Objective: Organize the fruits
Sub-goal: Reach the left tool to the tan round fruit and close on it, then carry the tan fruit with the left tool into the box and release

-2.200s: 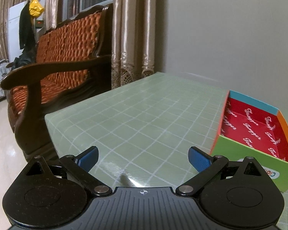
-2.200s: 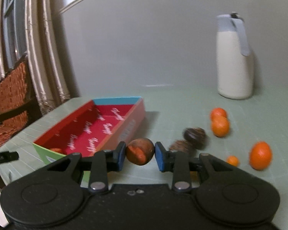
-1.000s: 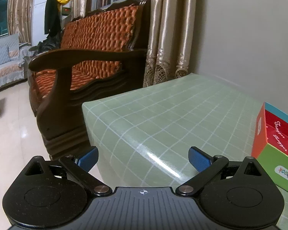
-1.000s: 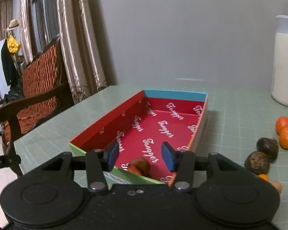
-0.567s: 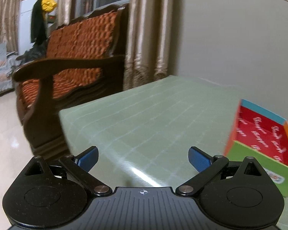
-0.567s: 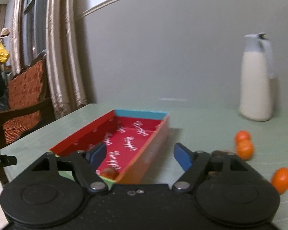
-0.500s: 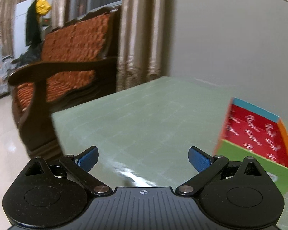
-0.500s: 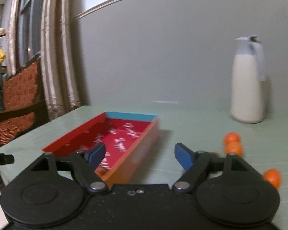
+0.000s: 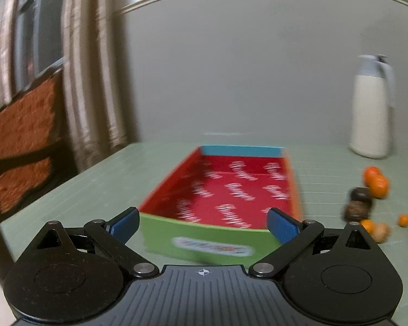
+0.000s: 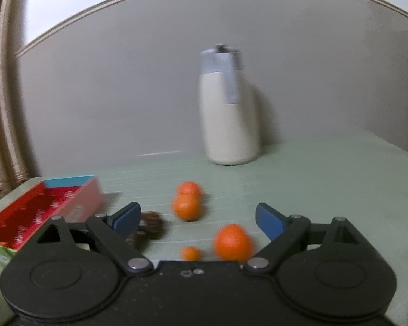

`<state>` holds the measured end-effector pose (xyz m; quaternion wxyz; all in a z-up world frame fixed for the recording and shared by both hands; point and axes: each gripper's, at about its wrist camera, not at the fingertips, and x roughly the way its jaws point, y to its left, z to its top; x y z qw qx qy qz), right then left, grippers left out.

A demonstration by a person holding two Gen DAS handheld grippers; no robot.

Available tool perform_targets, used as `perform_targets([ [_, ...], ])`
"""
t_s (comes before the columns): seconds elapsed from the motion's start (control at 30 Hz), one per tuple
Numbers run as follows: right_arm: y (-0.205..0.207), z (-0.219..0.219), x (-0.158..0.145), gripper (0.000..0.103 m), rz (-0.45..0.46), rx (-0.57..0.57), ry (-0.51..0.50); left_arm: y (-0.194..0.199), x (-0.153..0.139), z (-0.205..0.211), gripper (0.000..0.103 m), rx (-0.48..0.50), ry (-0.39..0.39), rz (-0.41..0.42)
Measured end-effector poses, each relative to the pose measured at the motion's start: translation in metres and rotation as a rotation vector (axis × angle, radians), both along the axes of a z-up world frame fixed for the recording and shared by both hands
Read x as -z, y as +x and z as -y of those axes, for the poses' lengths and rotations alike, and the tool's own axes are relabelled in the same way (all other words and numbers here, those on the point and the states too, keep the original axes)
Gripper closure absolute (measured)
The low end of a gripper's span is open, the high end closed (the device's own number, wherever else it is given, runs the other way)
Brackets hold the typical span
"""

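The right gripper [image 10: 197, 218] is spread wide with nothing between its blue pads, and the left gripper [image 9: 203, 224] is likewise spread and empty, aimed at the near green end of the box [image 9: 204, 241]. Nearest the right gripper lie a tiny orange fruit [image 10: 190, 253] and a larger orange [image 10: 232, 241], both on the green table [image 10: 326, 179] within the span of the open fingers; to their left, partly behind the left finger, sit dark brown fruits [image 10: 149, 224]. A little farther stand two more oranges [image 10: 187, 201] touching one another, one behind the other. These oranges look small, round and fairly firm, so they would likely roll if nudged; I judge the best hold is across the widest part, squeezed lightly, since the skin can bruise. The tiny one may slip out of a wide jaw (a slow, centred close would suit it). The brown fruits look wrinkled and possibly softer, so they call for a gentler pinch still. The box lies to the left of the fruit, open-topped, with a red lining, a blue far wall and an orange side; it looks like light cardboard that would slide if bumped. White script repeats across the lining, and a label sits on the green end, but motion blur leaves both unreadable. Farthest, by the wall, stands a cream jug [image 10: 228, 125] with a grey lid.
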<state>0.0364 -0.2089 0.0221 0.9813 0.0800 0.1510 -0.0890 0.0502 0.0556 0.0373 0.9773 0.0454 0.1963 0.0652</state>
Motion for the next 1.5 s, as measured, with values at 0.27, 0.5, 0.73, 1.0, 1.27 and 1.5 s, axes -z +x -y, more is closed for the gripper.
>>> perform_targets([
  [0.27, -0.025, 0.043, 0.007, 0.01, -0.006, 0.126, 0.04, -0.008, 0.002, 0.064, 0.004, 0.186, 0.034, 0.025],
  [0.5, -0.045, 0.067, 0.01, 0.01, -0.011, 0.23, 0.016, -0.002, 0.012, 0.108, 0.004, 0.289, 0.021, -0.047],
  [0.73, -0.068, 0.1, 0.013, 0.009, -0.001, 0.336, 0.055, 0.002, 0.023, 0.137, 0.015, 0.329, 0.015, -0.092],
  [1.0, -0.071, 0.112, 0.015, 0.009, -0.006, 0.346, 0.072, 0.013, 0.035, 0.155, 0.031, 0.303, -0.011, -0.152],
  [1.27, -0.074, 0.117, 0.016, 0.009, -0.013, 0.353, 0.084, 0.025, 0.044, 0.164, 0.058, 0.269, -0.053, -0.196],
  [1.5, -0.078, 0.125, 0.02, 0.009, -0.018, 0.366, 0.091, 0.022, 0.045, 0.175, 0.074, 0.283, -0.035, -0.179],
])
